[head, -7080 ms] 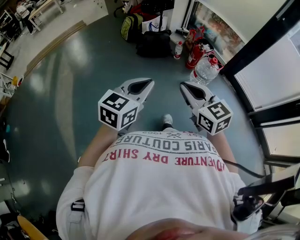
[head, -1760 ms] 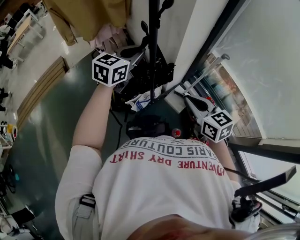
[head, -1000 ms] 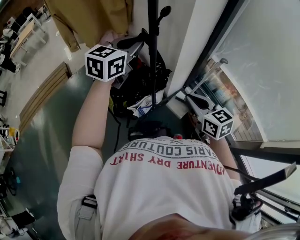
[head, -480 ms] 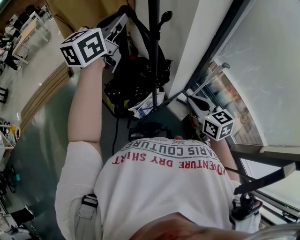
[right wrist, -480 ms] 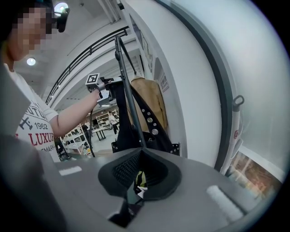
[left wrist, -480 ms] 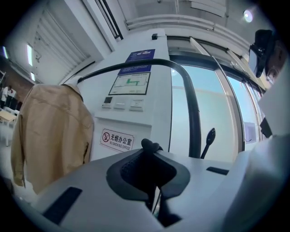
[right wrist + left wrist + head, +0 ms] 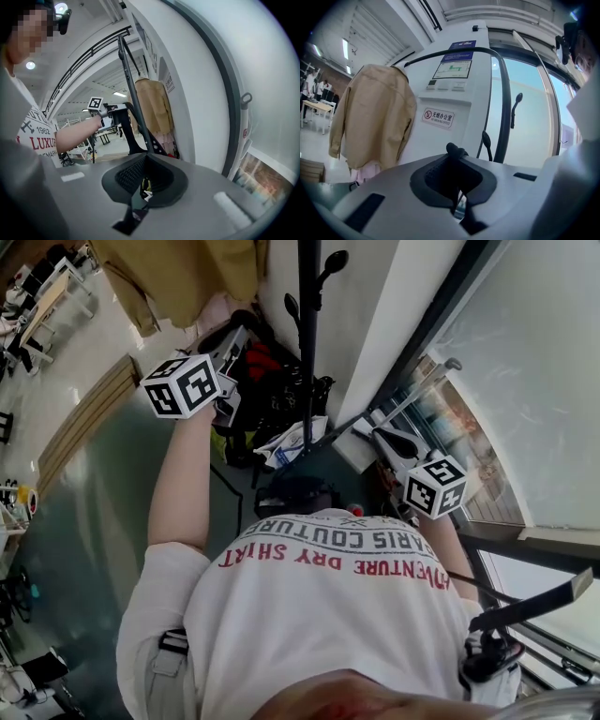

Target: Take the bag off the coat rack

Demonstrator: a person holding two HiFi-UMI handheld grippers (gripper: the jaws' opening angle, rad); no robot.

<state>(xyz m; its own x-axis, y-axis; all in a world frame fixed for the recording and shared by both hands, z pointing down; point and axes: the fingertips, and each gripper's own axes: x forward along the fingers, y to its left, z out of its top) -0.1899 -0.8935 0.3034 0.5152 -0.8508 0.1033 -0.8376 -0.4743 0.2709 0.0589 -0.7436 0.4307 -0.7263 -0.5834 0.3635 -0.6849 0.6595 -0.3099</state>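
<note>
Your left gripper [image 7: 457,157] is clamped on the strap [image 7: 451,149] of the bag [image 7: 281,390], seemingly unhooked just beside the coat rack [image 7: 307,352]; your right gripper [image 7: 145,161] has its jaws together, empty; only carrying it clear remains

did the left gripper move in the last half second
Yes. The left gripper has come down along the rack pole and sits slightly nearer it, shut on the bag strap.

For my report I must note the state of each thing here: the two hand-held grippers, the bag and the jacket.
Left hand-held gripper: shut on the strap of the bag.
Right hand-held gripper: shut, empty.
Bag: hangs from the left hand-held gripper, apparently off the coat rack.
Jacket: hanging up.
</note>
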